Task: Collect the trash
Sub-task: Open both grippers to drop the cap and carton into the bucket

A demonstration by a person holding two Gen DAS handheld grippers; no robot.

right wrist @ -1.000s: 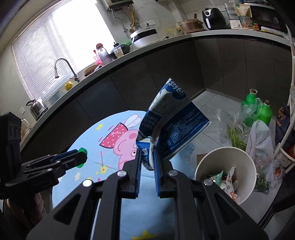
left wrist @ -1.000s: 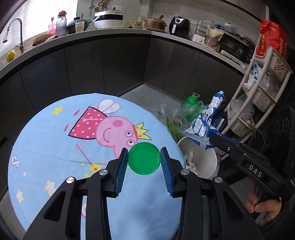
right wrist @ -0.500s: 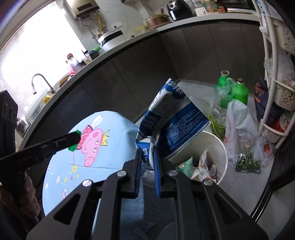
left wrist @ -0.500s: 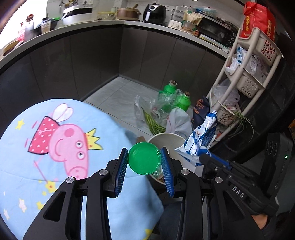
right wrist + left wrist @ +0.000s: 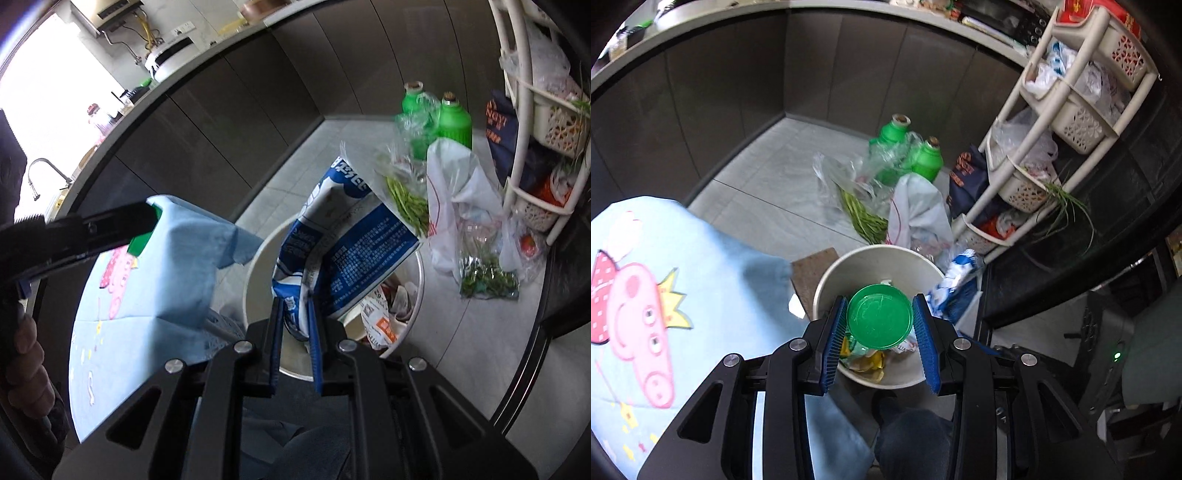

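Your left hand-held gripper [image 5: 880, 325] is clamped on the green lid [image 5: 879, 316], poised over the white bin [image 5: 827, 284] just beside the blue-clothed surface [image 5: 701, 266]. Release too early and the lid could strike the rim and roll onto the floor. Your right hand-held gripper [image 5: 296, 332] pinches the blue-and-white bag [image 5: 343, 251] by one corner above the same bin; the bag is wide and floppy, so it may catch the rim and drape outside.
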